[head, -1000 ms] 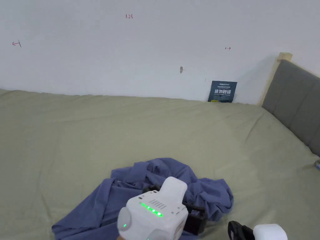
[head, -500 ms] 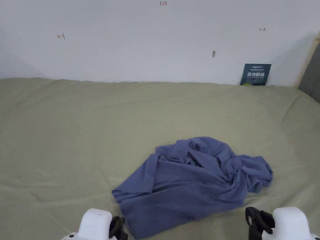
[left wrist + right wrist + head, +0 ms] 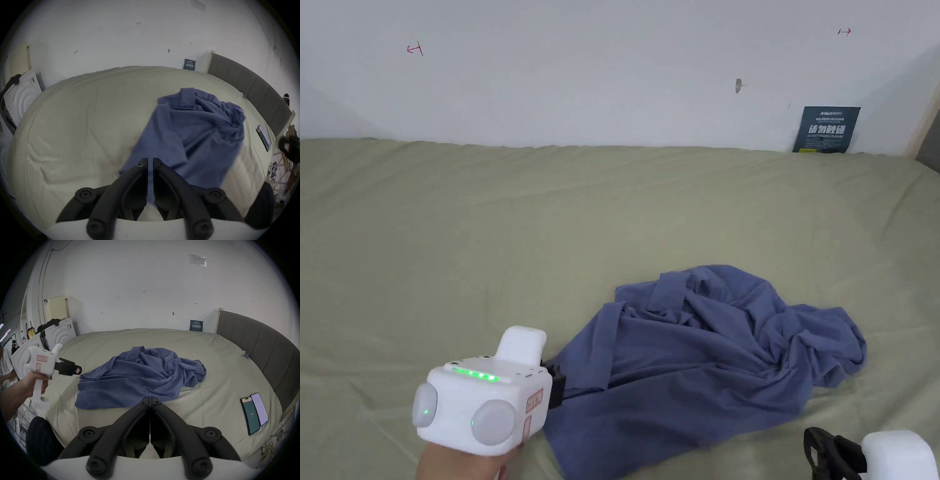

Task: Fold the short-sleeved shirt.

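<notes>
A crumpled blue short-sleeved shirt (image 3: 706,350) lies on the green bed sheet (image 3: 487,250), spread flatter toward its near left corner and bunched at the right. My left gripper (image 3: 553,384) hovers at the shirt's left edge. In the left gripper view its jaws (image 3: 150,162) stand almost together with a thin slit, over the shirt (image 3: 194,129). From the right gripper view the left gripper (image 3: 79,369) is just above the cloth's edge (image 3: 138,378), gripping nothing. My right gripper (image 3: 150,398) is shut and empty, short of the near hem; it sits low at the right (image 3: 819,447).
Two phones (image 3: 253,413) lie on the sheet at the right, near the grey headboard (image 3: 259,345). A dark sign (image 3: 825,129) leans on the white wall behind the bed. White boxes (image 3: 56,335) stand past the bed's left side, with a person (image 3: 6,363) beyond.
The left gripper drew back off the shirt to the frame's bottom edge, then rose to the shirt's left edge. The head camera panned left. The right gripper stayed low at the right.
</notes>
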Demonstrator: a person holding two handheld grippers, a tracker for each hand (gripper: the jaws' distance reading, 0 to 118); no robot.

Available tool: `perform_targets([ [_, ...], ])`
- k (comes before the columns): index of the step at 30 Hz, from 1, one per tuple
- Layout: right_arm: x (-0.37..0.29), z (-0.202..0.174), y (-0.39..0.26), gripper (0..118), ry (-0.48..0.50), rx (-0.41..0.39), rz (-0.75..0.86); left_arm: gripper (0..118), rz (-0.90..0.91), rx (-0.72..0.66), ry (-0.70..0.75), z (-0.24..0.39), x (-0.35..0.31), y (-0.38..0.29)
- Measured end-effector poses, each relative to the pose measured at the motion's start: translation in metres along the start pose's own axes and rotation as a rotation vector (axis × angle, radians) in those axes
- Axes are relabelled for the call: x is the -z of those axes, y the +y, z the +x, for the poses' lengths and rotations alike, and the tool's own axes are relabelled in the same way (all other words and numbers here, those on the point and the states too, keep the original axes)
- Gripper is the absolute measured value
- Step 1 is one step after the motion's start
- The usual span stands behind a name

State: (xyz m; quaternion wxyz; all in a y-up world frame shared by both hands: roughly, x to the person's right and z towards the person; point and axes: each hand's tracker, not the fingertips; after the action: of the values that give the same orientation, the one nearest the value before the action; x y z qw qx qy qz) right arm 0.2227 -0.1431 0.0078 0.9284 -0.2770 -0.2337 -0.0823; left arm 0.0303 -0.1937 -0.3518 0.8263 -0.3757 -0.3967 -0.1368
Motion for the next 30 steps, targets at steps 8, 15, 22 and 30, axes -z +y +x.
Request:
perform_targets([
  [8,0.019,0.012,0.001,0,-0.016,0.002,-0.028,107,-0.209,-0.133,0.029,-0.034,0.074,0.017],
  [15,0.023,0.023,0.008,0,-0.055,0.007,-0.041,3,-0.187,-0.052,0.128,-0.014,0.059,0.013],
  [22,0.055,0.068,0.028,1,-0.115,0.023,-0.097,0,-0.114,-0.158,0.066,-0.025,0.027,0.015],
  [30,0.154,0.178,0.081,7,-0.175,0.222,-0.215,0,-0.033,-0.126,0.026,-0.010,-0.011,0.029],
])
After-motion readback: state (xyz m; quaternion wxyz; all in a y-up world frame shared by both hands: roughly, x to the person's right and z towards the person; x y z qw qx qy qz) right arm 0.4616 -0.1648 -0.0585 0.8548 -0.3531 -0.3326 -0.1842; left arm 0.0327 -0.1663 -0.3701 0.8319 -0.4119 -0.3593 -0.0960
